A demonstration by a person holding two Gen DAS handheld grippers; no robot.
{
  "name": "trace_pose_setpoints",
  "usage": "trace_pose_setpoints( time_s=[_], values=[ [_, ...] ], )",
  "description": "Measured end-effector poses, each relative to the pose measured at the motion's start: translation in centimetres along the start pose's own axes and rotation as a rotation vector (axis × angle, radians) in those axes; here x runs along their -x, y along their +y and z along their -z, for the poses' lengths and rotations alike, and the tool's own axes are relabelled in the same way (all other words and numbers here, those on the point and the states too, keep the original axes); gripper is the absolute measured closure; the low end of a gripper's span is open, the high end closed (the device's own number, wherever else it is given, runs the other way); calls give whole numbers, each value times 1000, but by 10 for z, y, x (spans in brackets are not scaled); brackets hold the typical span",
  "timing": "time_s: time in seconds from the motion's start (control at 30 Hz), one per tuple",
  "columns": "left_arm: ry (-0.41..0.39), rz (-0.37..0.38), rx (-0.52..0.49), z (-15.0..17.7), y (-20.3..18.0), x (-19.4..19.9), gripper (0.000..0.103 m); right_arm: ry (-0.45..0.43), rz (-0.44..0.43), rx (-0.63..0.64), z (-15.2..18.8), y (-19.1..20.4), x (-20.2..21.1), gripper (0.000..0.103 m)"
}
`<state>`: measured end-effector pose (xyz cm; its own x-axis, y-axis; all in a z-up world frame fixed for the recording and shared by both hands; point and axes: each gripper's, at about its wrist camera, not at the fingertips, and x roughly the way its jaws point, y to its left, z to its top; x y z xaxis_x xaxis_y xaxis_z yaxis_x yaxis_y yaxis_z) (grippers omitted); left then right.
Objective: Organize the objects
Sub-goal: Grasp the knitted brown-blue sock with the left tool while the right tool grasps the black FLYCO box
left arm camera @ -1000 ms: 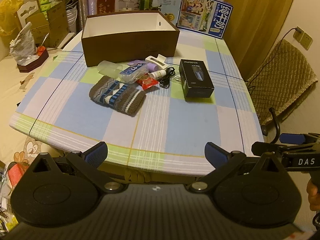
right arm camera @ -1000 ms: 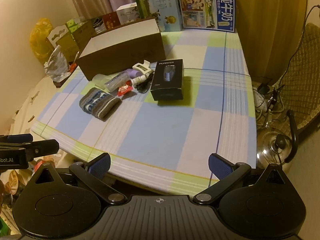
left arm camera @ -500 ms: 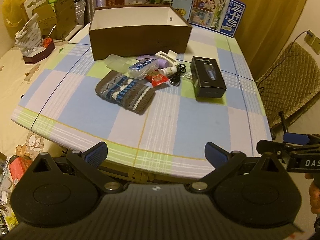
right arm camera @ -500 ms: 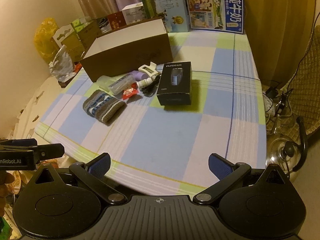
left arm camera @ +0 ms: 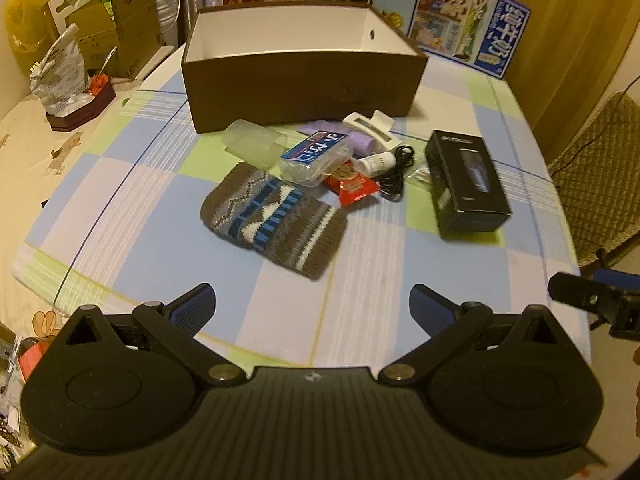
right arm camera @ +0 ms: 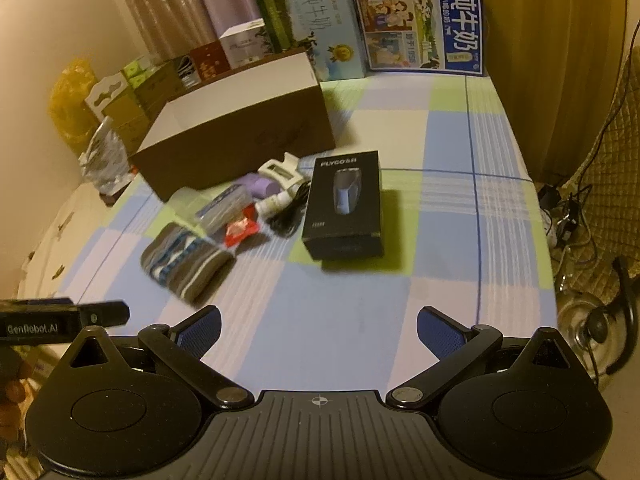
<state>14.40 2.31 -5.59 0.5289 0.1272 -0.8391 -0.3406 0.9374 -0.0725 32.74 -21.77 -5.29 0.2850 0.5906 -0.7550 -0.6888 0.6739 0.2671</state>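
Observation:
An open brown box (left arm camera: 304, 84) (right arm camera: 236, 144) with a white inside stands at the back of the checked table. In front of it lies a heap: a knitted pouch (left arm camera: 276, 220) (right arm camera: 188, 260), a clear case with a blue label (left arm camera: 316, 156), a clear tube (left arm camera: 256, 146), a red packet (left arm camera: 354, 188) (right arm camera: 240, 230), a small white bottle (left arm camera: 376, 162), a black cable (left arm camera: 394, 188), a white clip (left arm camera: 370, 126) and a purple item (right arm camera: 258, 184). A black shaver box (left arm camera: 466, 184) (right arm camera: 346, 204) lies to the right. My left gripper (left arm camera: 312, 306) and right gripper (right arm camera: 318, 328) hang open and empty over the near table edge.
Milk cartons and printed boxes (right arm camera: 420, 28) line the table's far end. Cardboard boxes and a foil bag (left arm camera: 60, 76) crowd a side surface on the left. A padded chair (left arm camera: 600, 184) stands right of the table, with a kettle (right arm camera: 592, 328) and cables on the floor.
Both grippers have moved forward and closer over the table toward the heap, so the objects appear larger. Nothing on the table has moved and both stay open.

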Motion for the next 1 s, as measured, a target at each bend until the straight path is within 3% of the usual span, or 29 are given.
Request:
trace_pose_setpoints(
  time_s=[0.3,0.57,1.0],
  values=[
    [28,-44,27,-27,10,-50,1,-22,23,-17,-34,-2,-56,2],
    [63,-94,61,-46,16,-96,1,16,72,-9,-52,-5,-104,2],
    [121,-136,51,-60,10,-153,1,48,123,-43,-68,-17,-138,2]
  ],
)
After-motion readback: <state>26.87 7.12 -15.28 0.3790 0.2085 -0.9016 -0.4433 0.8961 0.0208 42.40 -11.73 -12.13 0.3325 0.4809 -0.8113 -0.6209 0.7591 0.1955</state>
